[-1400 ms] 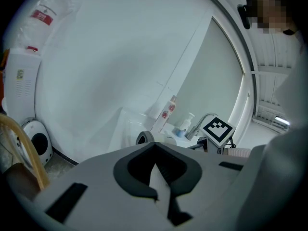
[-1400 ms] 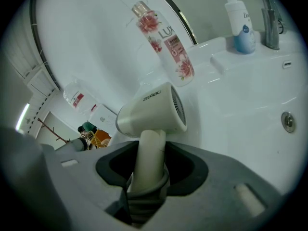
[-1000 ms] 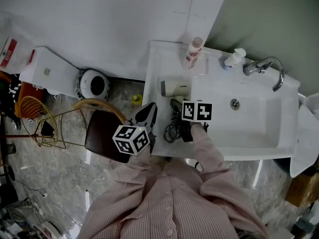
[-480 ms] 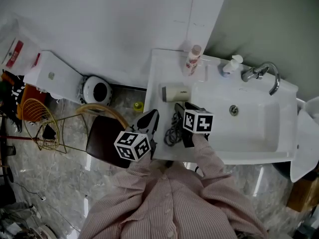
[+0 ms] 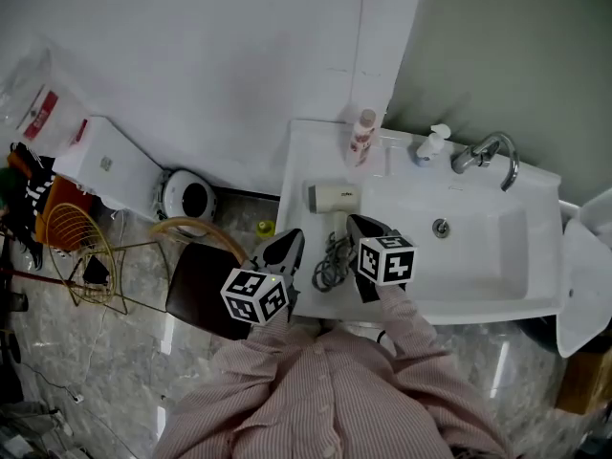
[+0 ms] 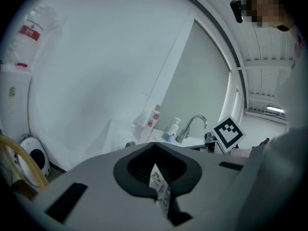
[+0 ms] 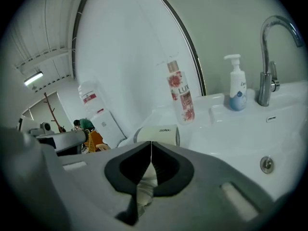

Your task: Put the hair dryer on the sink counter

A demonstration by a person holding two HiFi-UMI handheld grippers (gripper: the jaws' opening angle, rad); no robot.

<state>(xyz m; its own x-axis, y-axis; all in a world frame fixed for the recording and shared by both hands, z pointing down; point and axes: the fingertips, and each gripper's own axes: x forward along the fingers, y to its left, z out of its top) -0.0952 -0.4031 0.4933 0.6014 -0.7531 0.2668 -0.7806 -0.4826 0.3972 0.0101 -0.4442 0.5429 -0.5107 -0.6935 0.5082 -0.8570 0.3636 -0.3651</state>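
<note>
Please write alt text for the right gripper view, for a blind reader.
A cream hair dryer lies on the white sink counter, just beyond the right gripper, whose jaws are closing with nothing between them. Behind stand a pink bottle, a soap pump and a tap.

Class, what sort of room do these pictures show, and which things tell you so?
Most likely a bathroom or washroom: a white sink with a chrome tap, a soap pump bottle and a hair dryer.
</note>
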